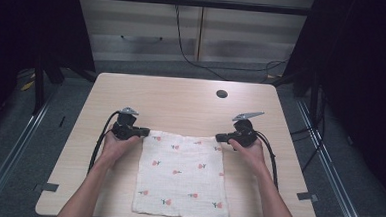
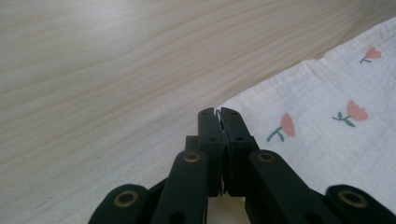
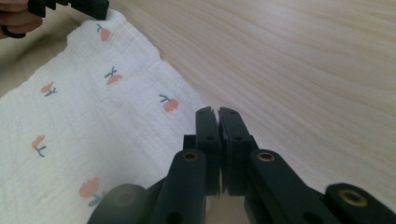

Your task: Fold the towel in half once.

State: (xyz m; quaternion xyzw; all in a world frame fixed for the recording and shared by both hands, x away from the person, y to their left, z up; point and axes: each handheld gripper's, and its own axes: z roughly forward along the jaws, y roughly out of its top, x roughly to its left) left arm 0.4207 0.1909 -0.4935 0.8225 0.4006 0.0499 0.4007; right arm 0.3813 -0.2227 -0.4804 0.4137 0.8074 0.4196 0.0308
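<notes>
A white cloth (image 1: 180, 173) printed with small red flowers lies flat on the wooden table (image 1: 181, 98), reaching to the near edge. My left gripper (image 1: 145, 132) is at the cloth's far left corner. In the left gripper view its jaws (image 2: 218, 114) are shut, with a thin white sliver of the cloth (image 2: 327, 126) pinched at their tips. My right gripper (image 1: 219, 137) sits at the far right corner. Its jaws (image 3: 218, 113) are shut on the edge of the cloth (image 3: 93, 121). The left gripper (image 3: 70, 7) also shows at the top left of the right gripper view.
Bare table stretches beyond the cloth, with a round black cable hole (image 1: 222, 94) at the far right. Grey tape tabs (image 1: 49, 186) mark the near table corners. Cabinets and cables lie behind the table on the floor.
</notes>
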